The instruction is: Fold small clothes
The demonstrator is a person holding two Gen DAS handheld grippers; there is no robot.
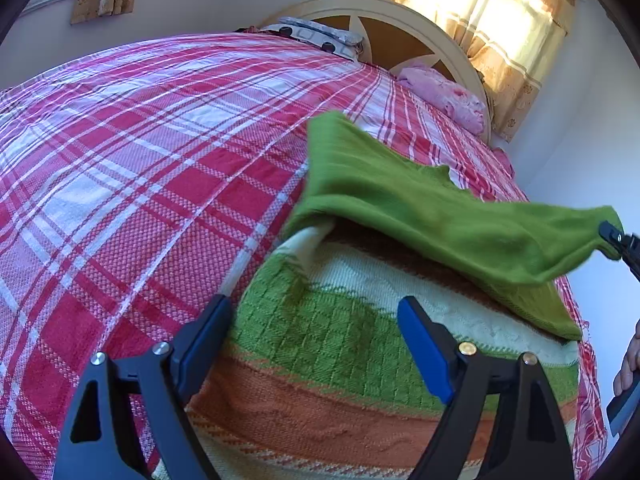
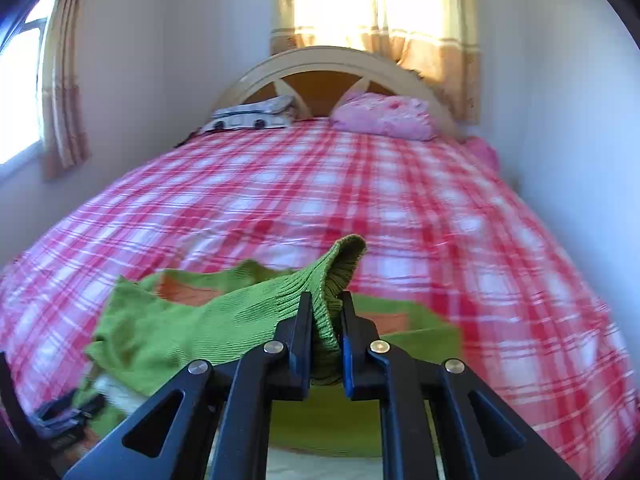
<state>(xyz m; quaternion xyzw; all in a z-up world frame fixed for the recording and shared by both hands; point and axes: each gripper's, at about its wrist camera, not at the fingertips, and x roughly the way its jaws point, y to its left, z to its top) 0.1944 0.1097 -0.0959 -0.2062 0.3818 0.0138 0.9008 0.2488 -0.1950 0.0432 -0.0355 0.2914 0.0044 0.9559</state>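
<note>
A small knitted sweater with green, cream and orange bands lies flat on the red plaid bed. My left gripper hovers open just above its lower body, with nothing between the blue pads. The green sleeve is lifted off the sweater and stretched out to the right. There my right gripper pinches its end. In the right wrist view the right gripper is shut on the ribbed cuff of that green sleeve, which hangs away to the left.
The red and white plaid bedspread covers the whole bed. A pink pillow and a patterned pillow lie by the curved headboard. A person's hand shows at the right edge. Walls stand close on both sides.
</note>
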